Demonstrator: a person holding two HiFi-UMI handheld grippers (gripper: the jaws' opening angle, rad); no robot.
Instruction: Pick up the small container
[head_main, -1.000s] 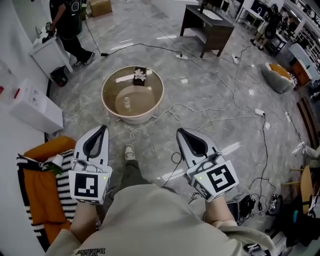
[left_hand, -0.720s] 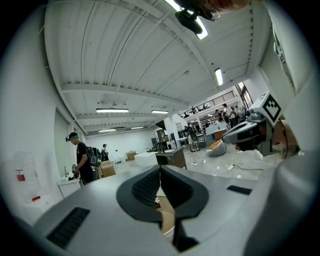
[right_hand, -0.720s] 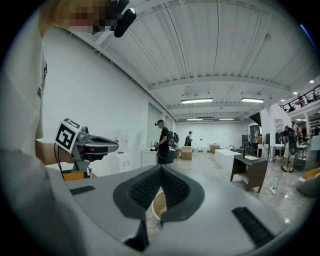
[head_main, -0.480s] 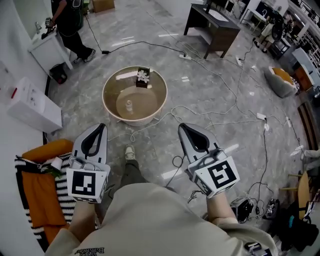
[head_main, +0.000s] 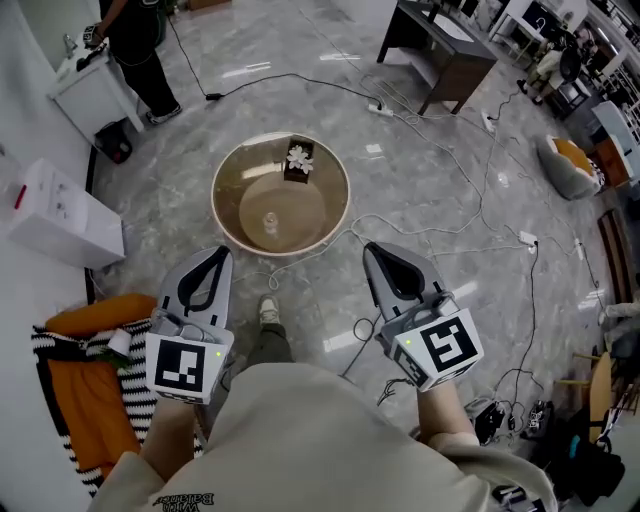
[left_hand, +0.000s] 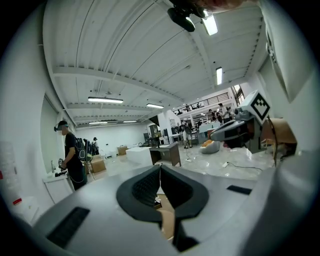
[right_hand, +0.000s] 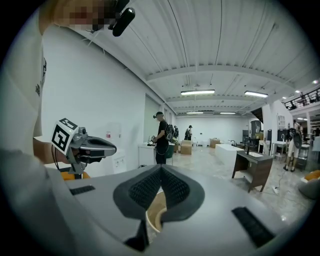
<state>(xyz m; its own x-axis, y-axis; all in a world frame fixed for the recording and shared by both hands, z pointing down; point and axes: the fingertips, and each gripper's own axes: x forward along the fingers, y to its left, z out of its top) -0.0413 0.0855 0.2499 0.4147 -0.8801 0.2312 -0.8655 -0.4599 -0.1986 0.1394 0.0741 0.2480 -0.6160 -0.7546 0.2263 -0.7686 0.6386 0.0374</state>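
The head camera looks steeply down past the wearer's shirt (head_main: 300, 440) at the marble floor (head_main: 420, 200), with a round basin (head_main: 225, 215) a little way ahead. A camera rides close behind the left tongs (head_main: 217, 254) and another behind the right tongs (head_main: 373, 250), each facing nearly level across the hall. All three views share the dark desk (head_main: 440, 50).

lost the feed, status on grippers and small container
Left gripper shut, empty. Right gripper same. Small container untouched on round table. Floor cables between.
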